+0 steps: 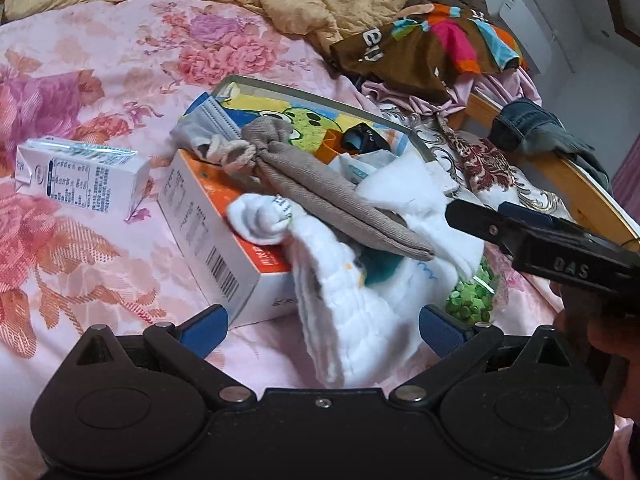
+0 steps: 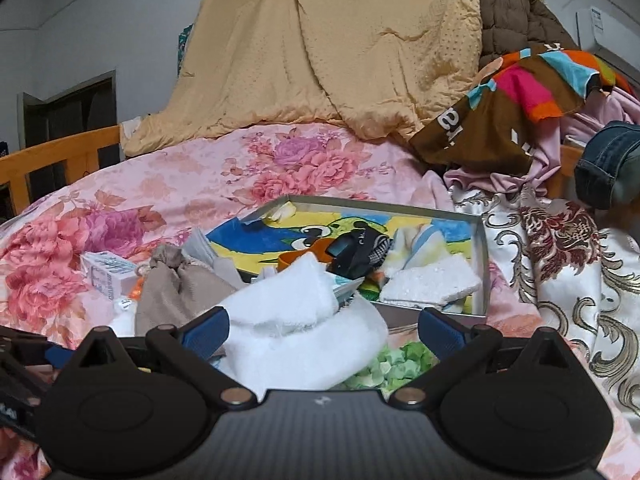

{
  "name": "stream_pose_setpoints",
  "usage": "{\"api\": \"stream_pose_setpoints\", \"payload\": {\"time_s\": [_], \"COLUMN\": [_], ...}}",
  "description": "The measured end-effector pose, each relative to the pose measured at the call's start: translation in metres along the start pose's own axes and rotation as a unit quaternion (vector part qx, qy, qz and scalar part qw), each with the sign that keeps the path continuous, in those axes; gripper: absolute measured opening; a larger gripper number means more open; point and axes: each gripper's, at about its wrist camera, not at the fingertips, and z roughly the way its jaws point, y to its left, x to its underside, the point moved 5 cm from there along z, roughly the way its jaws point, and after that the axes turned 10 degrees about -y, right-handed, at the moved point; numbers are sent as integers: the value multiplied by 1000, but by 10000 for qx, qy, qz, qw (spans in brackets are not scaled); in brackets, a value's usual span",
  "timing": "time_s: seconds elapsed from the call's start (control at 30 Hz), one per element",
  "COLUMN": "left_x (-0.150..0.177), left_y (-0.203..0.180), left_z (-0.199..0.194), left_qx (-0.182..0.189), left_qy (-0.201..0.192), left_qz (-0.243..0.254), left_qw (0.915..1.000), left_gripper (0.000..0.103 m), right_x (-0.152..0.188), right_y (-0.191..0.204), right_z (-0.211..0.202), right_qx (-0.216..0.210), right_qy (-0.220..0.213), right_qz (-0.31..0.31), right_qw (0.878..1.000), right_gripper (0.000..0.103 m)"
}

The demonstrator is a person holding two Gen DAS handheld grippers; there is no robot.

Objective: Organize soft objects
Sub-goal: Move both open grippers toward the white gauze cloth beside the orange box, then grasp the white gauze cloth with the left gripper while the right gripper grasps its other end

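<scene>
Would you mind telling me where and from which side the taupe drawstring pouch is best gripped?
Grip the taupe drawstring pouch at its cinched neck, where the fabric gathers into a narrow bunch that the jaws could probably close around. Coming from above looks best: the neck lies over the orange box edge, and the body rests across the white cloth.

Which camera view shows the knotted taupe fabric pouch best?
The left wrist view shows it best: the knotted taupe fabric pouch lies full length across the orange-and-white cardboard box and the white quilted cloth. In the right wrist view only its knotted end shows, partly hidden behind a white fluffy towel.
</scene>
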Motion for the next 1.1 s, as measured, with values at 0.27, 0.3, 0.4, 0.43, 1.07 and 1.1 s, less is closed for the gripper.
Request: {"api": "stream_pose_setpoints", "payload": {"time_s": [0.27,0.3,0.4,0.43,1.07,1.1], "left_x": [-1,-1,-2,-3,5,5], "left_y": [4,4,4,4,3,4], "left_z": [-3,-3,-4,-5,2,2], "left_qx": [53,59,40,29,159,184], "left_qy": [-52,-49,-74,-94,334,346], "left_qz": [-134,-148,-188,-197,-688,-738], "left_qw": [9999,9999,9998,9998,9969,9965], "left_gripper": [96,95,92,92,45,44], "right_x": [5,6,7,8,13,14], "right_y": [9,9,11,11,22,24], "right_z": [1,1,2,2,3,3], "right_qx": [-15,2,-3,-4,-69,-83], "right_qy": [120,135,184,196,386,396], "right_qz": [-231,-257,-296,-316,-621,-626], "right_qw": [9997,9996,9994,9993,9973,9972], "right_gripper": [100,99,97,96,87,87]}}
